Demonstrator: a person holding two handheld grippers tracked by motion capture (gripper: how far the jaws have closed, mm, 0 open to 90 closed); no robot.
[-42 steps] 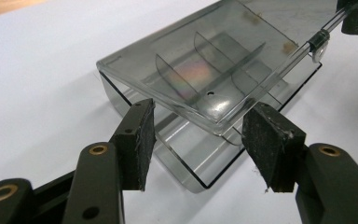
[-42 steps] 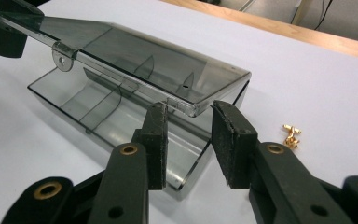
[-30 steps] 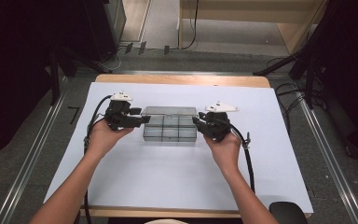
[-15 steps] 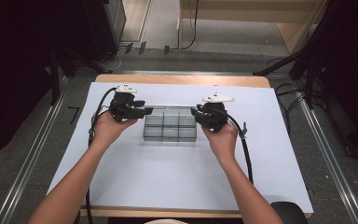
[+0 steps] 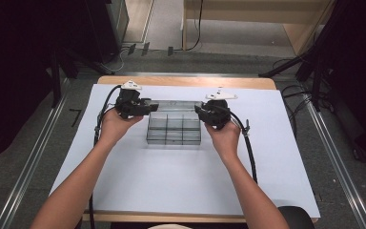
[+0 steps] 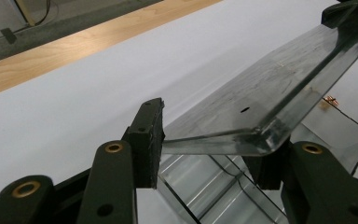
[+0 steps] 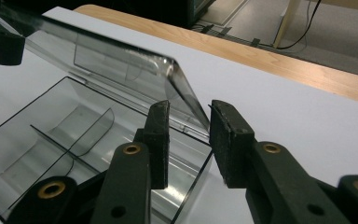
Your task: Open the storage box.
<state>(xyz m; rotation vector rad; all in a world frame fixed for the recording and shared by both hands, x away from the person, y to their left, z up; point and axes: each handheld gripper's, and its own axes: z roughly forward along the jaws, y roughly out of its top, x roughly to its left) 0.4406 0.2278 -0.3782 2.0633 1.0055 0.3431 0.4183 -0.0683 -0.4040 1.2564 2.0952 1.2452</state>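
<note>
Two bare forearms, no sleeves showing. Each hand carries a black tool: the left tool (image 5: 145, 108) and the right tool (image 5: 199, 111) each have a chunky black body topped by a pale grey three-cornered plate. A black cable (image 5: 250, 152) trails from each. Close up, the two flat black jaws bear brass-coloured rivets (image 6: 114, 148) and small screw holes.

A clear, smoke-tinted plastic compartment box (image 5: 174, 129) sits on a plain white sheet (image 5: 171, 181) over a pale wooden tabletop (image 5: 186, 81). Both grippers' jaws are matte black with brass-coloured rivets.
</note>
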